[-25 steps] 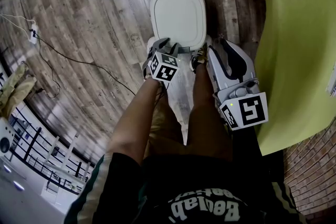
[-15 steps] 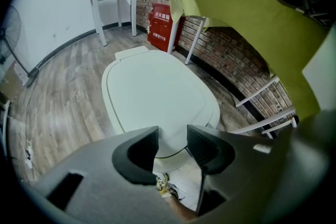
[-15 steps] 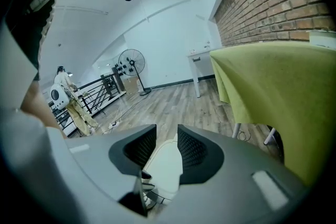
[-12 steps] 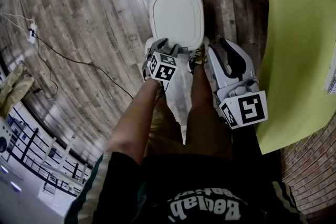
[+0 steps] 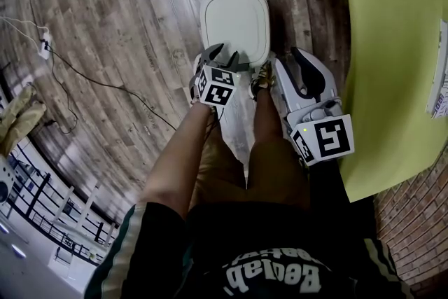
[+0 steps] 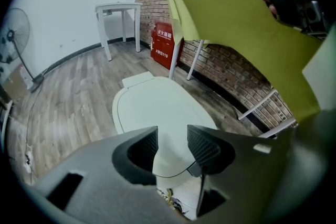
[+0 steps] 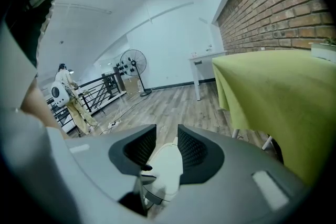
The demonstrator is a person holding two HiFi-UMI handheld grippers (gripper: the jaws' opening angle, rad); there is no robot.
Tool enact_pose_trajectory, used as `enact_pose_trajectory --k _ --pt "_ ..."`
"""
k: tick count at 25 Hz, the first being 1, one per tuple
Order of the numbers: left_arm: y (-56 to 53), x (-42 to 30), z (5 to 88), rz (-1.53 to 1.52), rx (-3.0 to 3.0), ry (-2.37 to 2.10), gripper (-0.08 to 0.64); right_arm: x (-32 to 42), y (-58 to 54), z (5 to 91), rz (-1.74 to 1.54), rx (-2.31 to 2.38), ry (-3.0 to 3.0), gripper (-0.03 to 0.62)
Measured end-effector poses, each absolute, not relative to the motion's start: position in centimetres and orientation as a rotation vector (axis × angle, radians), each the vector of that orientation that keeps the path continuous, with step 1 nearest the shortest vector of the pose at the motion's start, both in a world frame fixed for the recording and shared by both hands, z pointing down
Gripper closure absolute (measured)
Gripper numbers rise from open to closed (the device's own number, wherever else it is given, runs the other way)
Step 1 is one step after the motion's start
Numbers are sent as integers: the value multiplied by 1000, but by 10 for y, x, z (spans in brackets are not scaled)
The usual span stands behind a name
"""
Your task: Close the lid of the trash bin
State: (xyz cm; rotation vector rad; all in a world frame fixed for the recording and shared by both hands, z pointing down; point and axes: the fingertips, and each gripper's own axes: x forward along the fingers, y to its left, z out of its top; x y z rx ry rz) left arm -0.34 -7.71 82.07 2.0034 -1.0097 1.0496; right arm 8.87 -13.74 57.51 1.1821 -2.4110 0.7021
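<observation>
Your left gripper (image 5: 222, 57) has lifted a little above the near edge of the lid (image 6: 157, 107), and its jaws have just been opening; they now stand wide apart and grip nothing, with the lid showing below the gap. Your right gripper (image 5: 301, 61) hangs beside the trash bin (image 5: 234, 17), jaws parted and empty. That bin stands on the wooden floor (image 5: 126, 24) near the green-draped table (image 5: 392, 45), its lid lying flat and shut

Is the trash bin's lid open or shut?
Shut. The white lid lies down flat with no gap showing under it. The left gripper, its jaws just opened, holds nothing.
</observation>
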Motion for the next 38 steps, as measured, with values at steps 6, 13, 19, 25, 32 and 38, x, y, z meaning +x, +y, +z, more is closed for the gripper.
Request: enact_pose_trajectory --k 6,13,19,25,32,38 --pt "-97 -3 780 983 2074 -1059 376 88 -145 554 659 1193 -2436 449" --pt "-128 -15 705 885 2162 -1161 374 80 -163 508 612 1242 -2470 449" --pt "-156 -22 640 815 2238 -1239 373 75 -177 469 565 1282 -2495 449" --pt "-183 -30 562 727 2302 -1351 374 75 -184 433 525 1303 -2520 449" --pt "-203 -34 474 599 2359 -1459 374 83 -197 382 431 1331 -2566 449" --pt "-202 -34 397 526 2406 -1554 376 95 -194 348 398 1339 -2597 449"
